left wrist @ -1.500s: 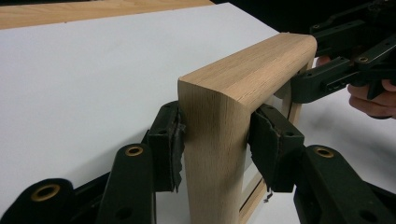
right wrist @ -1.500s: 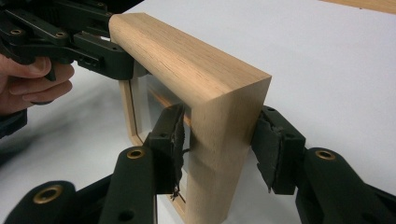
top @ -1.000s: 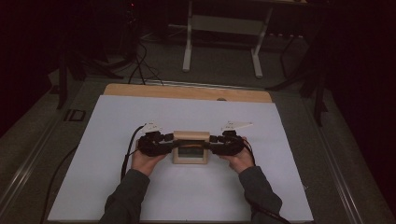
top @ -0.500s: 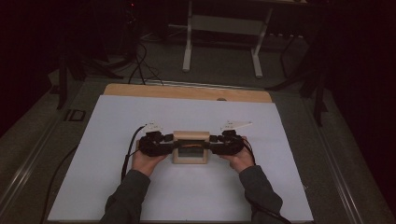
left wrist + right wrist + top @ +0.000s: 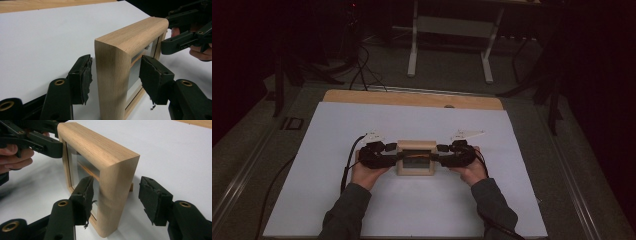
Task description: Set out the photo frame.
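A light wooden picture frame (image 5: 416, 157) with a glass front stands upright on the white table top (image 5: 422, 120). My left gripper (image 5: 394, 152) reaches in from its left side and my right gripper (image 5: 439, 152) from its right side. In the left gripper view the frame (image 5: 112, 65) stands between the left gripper's (image 5: 115, 75) pads (image 5: 83, 77), with gaps on both sides. In the right gripper view the frame's (image 5: 100, 147) other upright stands between the right gripper's (image 5: 117, 195) pads (image 5: 152, 200), the outer one clearly apart. Both pairs of jaws have just been opening.
A wooden strip (image 5: 412, 98) runs along the table's far edge. Cables (image 5: 348, 165) trail from the left gripper across the sheet. A small black box (image 5: 292, 123) lies off the left side. Beyond the table stand a white desk frame (image 5: 447, 45) and floor cables.
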Demonstrator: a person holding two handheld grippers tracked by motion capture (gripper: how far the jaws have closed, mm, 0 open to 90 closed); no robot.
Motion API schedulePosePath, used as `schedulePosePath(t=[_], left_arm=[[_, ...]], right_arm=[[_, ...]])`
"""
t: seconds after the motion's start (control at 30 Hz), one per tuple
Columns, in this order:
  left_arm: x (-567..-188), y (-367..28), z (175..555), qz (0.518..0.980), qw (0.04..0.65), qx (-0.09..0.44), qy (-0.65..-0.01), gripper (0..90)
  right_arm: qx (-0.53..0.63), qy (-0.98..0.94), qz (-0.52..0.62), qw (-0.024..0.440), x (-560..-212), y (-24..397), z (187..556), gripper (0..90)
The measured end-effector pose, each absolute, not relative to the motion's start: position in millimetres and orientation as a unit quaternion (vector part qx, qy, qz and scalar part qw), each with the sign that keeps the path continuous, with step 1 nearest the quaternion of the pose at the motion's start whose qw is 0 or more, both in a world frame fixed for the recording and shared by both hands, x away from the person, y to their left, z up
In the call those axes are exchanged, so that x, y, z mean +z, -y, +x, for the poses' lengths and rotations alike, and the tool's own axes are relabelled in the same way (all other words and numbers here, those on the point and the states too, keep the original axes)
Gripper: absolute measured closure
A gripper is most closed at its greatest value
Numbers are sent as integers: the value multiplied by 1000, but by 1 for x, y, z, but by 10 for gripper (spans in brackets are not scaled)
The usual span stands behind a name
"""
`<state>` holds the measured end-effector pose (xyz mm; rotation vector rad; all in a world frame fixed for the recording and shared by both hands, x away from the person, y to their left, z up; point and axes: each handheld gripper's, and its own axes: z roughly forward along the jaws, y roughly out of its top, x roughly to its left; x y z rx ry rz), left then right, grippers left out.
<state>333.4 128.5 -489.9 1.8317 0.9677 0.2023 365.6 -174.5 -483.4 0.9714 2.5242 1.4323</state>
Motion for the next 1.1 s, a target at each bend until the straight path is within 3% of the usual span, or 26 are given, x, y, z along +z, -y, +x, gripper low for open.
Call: schedulePosePath(t=[1.1], left_arm=[[-489, -176, 290, 771, 477, 99, -409, 444]], right_arm=[[431, -846, 309, 62, -476, 208, 343, 445]])
